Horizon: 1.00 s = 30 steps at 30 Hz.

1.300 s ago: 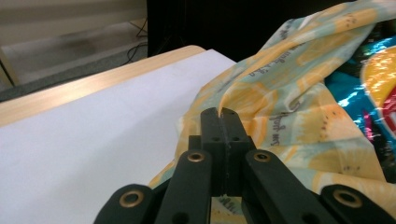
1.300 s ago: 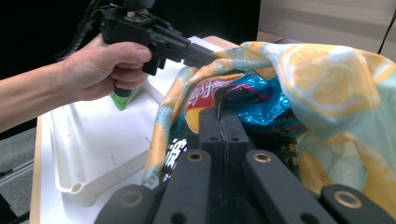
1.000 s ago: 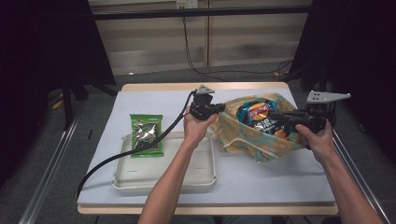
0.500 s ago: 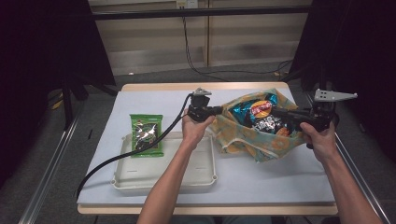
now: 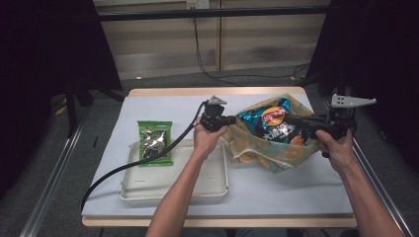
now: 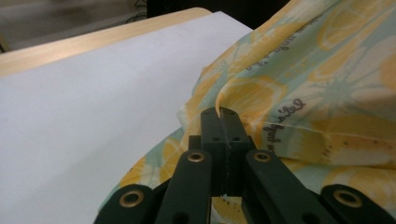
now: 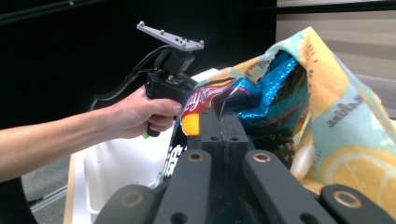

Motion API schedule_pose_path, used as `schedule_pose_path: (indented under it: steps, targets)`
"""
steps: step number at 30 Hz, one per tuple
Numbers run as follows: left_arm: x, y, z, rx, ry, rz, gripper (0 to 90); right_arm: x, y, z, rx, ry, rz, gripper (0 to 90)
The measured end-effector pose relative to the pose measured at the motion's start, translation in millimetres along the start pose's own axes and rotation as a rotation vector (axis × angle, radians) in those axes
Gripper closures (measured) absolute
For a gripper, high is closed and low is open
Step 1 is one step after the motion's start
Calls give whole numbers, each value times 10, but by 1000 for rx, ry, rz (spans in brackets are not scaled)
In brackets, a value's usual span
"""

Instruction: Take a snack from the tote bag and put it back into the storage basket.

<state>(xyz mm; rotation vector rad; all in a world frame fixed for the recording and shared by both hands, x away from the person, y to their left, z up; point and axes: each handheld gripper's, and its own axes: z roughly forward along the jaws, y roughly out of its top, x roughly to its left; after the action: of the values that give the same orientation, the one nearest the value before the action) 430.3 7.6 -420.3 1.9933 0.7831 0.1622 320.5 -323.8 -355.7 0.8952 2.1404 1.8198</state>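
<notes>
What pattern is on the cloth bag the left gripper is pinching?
Yellow lemon slices on pale mint-green cloth bag, with small dark script lettering; clearest in the left gripper view.

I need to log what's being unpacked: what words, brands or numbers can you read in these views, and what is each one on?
"Lay's": red and yellow logo on the blue chip bag; cut off in the right gripper view.
White Chinese characters below that logo: too blurred to read.
Cursive script on the lemon-print cloth bag: starts like "Let's", the rest unclear.
Green snack packet: print too small to read.
White tray: raised marks, unreadable.
</notes>
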Motion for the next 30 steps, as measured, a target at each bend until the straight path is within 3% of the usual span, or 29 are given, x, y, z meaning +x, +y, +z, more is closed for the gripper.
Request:
schedule_pose_path:
  steps: [7, 9, 11, 15, 20, 30]
  targets:
    - [-27, -16, -106, -45, -18, 14, 891, 6, 11, 0, -17, -6, 8, 899]
    - [-25, -11, -205, -80, -28, 13, 832, 3, 11, 3, -18, -5, 7, 899]
    - [-42, 10, -319, -92, -21, 35, 771, -2, 5, 11, -20, -10, 7, 899]
    - [-77, 43, -560, -171, -47, 60, 695, -19, 3, 20, -20, -23, 6, 899]
    - [-117, 73, -731, -234, -128, 79, 716, -26, -2, 27, -28, -24, 9, 898]
    - [-140, 54, -621, -259, -287, 42, 642, 13, -2, 64, -21, 6, -6, 898]
